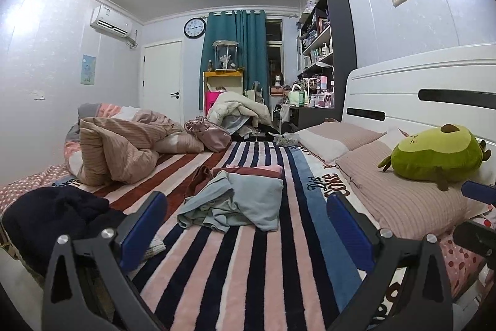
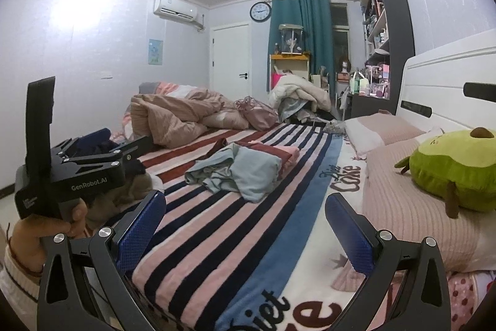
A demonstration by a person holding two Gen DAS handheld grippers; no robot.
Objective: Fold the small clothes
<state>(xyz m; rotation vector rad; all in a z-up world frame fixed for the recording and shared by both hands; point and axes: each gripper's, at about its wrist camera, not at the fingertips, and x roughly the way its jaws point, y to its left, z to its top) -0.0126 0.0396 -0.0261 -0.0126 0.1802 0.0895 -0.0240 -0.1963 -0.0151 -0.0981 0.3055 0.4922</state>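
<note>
A crumpled pale blue garment [image 1: 231, 203] lies on the striped blanket [image 1: 241, 262] mid-bed; it also shows in the right wrist view [image 2: 235, 172]. Behind it lie folded maroon and pink clothes [image 1: 254, 170], also seen in the right wrist view [image 2: 279, 152]. A dark navy garment [image 1: 55, 216] is heaped at the left. My left gripper [image 1: 248, 225] is open and empty, hovering short of the blue garment. My right gripper [image 2: 245, 222] is open and empty over the blanket. The left gripper's body [image 2: 71, 172] shows at the right view's left, held by a hand.
A bunched tan duvet [image 1: 121, 148] and a pink bag [image 1: 210, 132] lie at the far left of the bed. Striped pillows [image 1: 396, 191] and a green avocado plush [image 1: 434, 157] sit along the white headboard [image 1: 418, 89] on the right. Shelves and clutter stand beyond the bed.
</note>
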